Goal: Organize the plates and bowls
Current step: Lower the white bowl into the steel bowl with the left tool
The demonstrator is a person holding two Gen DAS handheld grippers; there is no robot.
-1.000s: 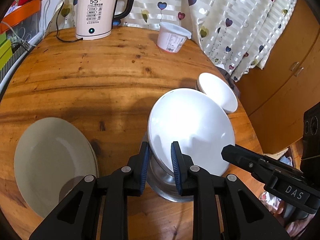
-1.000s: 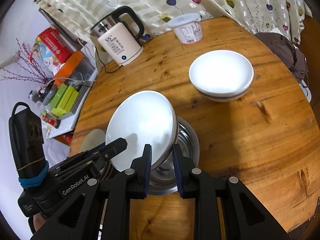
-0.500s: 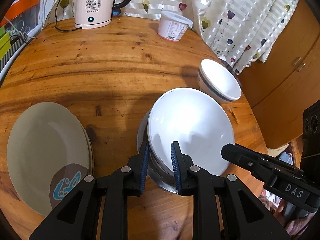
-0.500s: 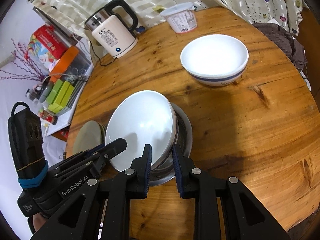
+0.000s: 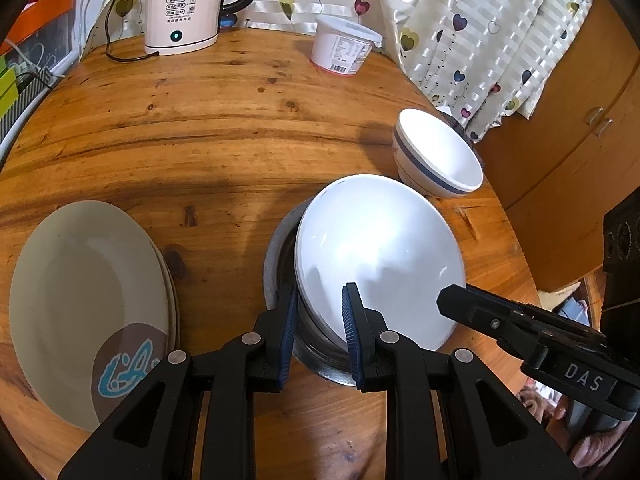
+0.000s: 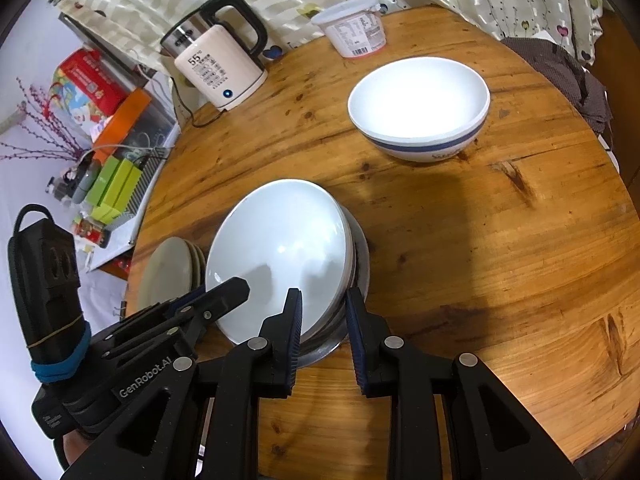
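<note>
A white bowl [image 5: 380, 256] is being gripped at its rim by both the left hand-held gripper [image 5: 320, 320] and the right hand-held gripper [image 6: 322, 320], tilted inside a steel bowl [image 5: 276, 256] on the bench [image 5: 200, 128]. The steel bowl's mostly being hidden, honestly.

Table: I work over a round table of knotty orange-brown wood [image 5: 208, 120].
Kettle: a cream electric kettle with a black handle [image 5: 182, 4] stands at my far edge, its display reading 55.
Tub: a white lidded plastic tub [image 5: 344, 50] stands near it.
Backdrop: a pale striped curtain printed with hearts [image 5: 460, 20].
Side: wooden cabinet doors [image 5: 568, 120]; green boxes [image 6: 116, 184].
</note>
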